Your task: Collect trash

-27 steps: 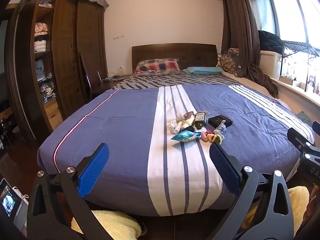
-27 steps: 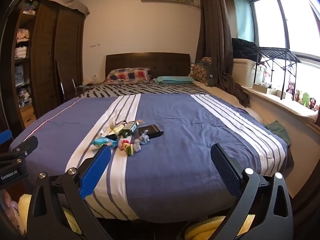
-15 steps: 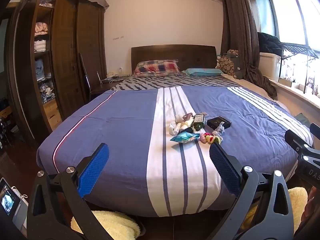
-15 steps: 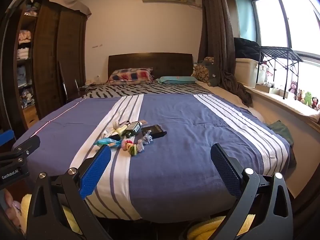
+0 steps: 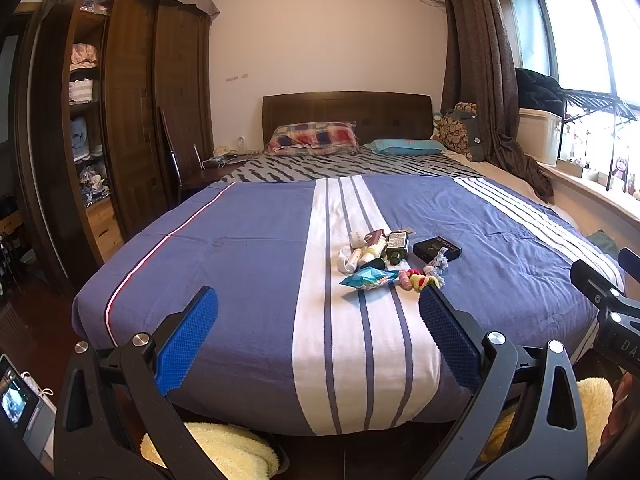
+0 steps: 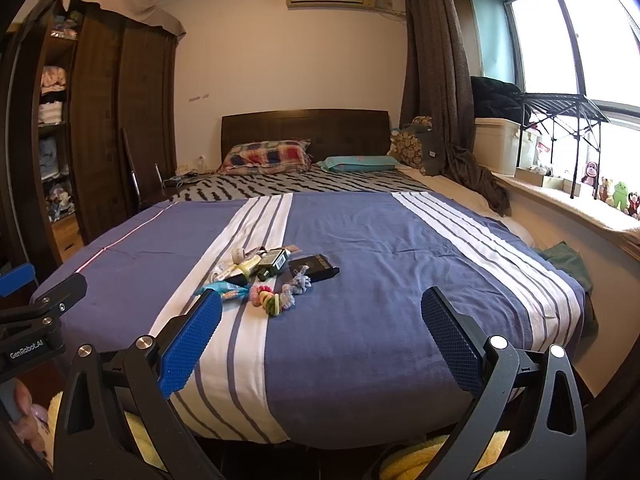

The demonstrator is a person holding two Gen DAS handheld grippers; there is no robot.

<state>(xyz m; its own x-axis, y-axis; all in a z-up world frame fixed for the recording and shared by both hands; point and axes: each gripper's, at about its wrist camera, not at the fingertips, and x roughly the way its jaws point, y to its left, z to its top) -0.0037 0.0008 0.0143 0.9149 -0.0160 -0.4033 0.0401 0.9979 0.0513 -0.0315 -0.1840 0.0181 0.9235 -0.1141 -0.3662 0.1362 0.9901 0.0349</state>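
Observation:
A small pile of items lies on the blue striped bedspread [image 5: 240,248]: a blue snack wrapper [image 5: 368,279], a dark green bottle [image 5: 397,246], a black box [image 5: 437,248], coloured hair ties [image 5: 418,280] and small white tubes [image 5: 356,256]. The same pile shows in the right wrist view, with the wrapper [image 6: 224,291], the bottle [image 6: 273,263] and the box [image 6: 314,267]. My left gripper [image 5: 318,322] is open and empty, short of the bed's foot. My right gripper [image 6: 321,324] is open and empty, also before the bed's foot.
A dark wardrobe [image 5: 132,120] with open shelves stands left of the bed. Pillows [image 5: 314,138] lie by the headboard. A window ledge [image 6: 580,204] with toys and a white bin runs along the right. Yellow fluffy mats [image 5: 224,452] lie on the floor below.
Both grippers have come slightly closer to the bed; the pile sits a little higher and nearer in both views. Both stay open.

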